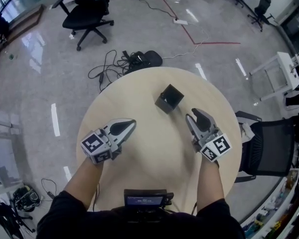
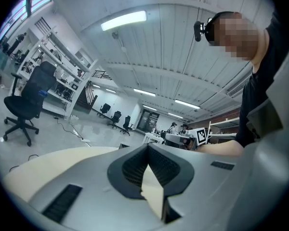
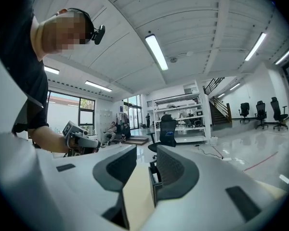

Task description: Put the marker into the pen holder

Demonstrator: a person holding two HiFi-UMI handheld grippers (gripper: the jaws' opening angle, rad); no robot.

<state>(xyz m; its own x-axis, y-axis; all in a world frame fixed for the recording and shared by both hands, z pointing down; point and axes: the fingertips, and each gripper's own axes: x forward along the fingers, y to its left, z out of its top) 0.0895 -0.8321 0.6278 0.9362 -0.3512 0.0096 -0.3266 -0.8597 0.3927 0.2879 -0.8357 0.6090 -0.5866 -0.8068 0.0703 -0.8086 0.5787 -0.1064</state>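
On the round pale-beige table [image 1: 154, 156], head view: a small black square pen holder [image 1: 169, 97] stands upright, beyond and between the two tools and apart from both. The grey left gripper [image 1: 131, 124] tapers to one point. The grey right gripper [image 1: 194, 114] shows a gap at its tips. Neither carries anything. No marker is visible on the table, and the holder's dark mouth does not show whether it lies inside.

Left gripper view: the ribbed black pads meet at their tips, so this tool is closed on nothing. Bare table shows through the wedge-shaped gap behind the tips. The right gripper is seen across the table, level with it, which the head view cannot confirm.

Right gripper view: the pads stand apart with only table between them, so this tool is open and empty. Its gap, faint from above, is plain here. A black office chair [image 3: 166, 129] stands on the glossy floor behind.

Hazard (judged): the holder looks light and stands unbraced, so a careless sweep of either tool could tip or shove it, spilling any marker inside. Neither gripper view clearly shows the holder, so only the head view can guide an approach.
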